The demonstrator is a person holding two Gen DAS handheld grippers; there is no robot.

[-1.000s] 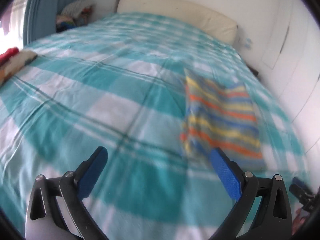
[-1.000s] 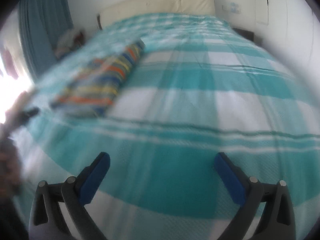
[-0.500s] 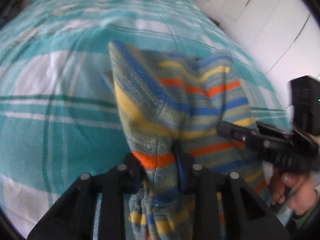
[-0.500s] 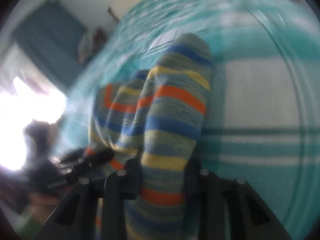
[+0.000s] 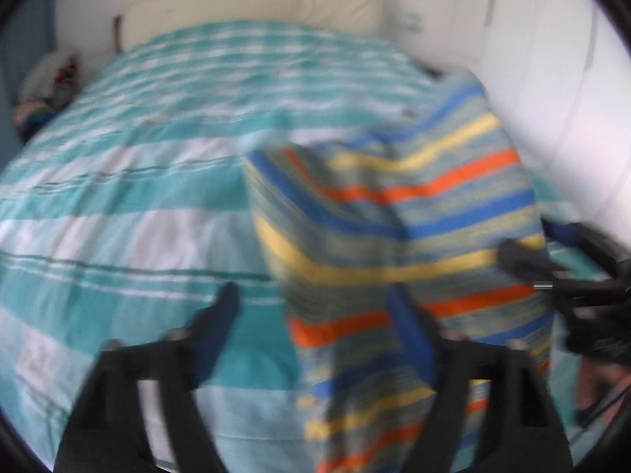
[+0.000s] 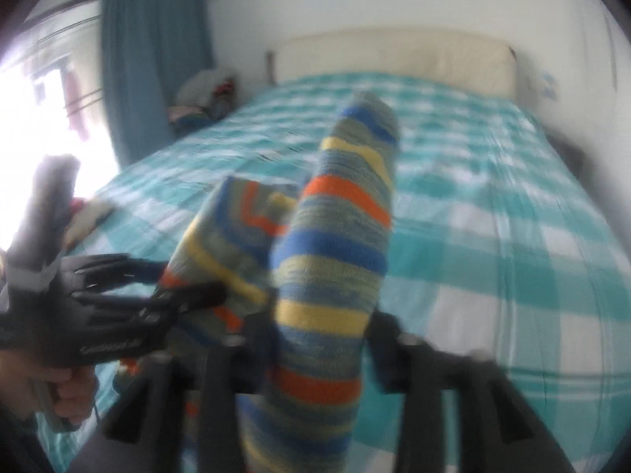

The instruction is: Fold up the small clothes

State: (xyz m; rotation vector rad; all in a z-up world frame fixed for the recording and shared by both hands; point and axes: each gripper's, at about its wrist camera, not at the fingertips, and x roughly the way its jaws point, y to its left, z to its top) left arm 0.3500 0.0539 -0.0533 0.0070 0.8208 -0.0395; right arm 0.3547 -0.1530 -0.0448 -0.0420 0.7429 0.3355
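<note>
From the left wrist, the left gripper (image 5: pixel 311 311), clamped on the striped garment (image 5: pixel 398 216) half a second ago, has just spread its jaws; the cloth, no longer pinched, hangs over the right finger above the checked bedspread (image 5: pixel 130 205). From the right wrist, the right gripper (image 6: pixel 315 339) has likewise opened, one garment slack between its fingers. The fold looks released. Two grippers, one garment.

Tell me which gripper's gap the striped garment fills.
The right gripper: striped garment spans its gap. The left gripper shows bedspread beside it. Both jaws have just been opening.
</note>
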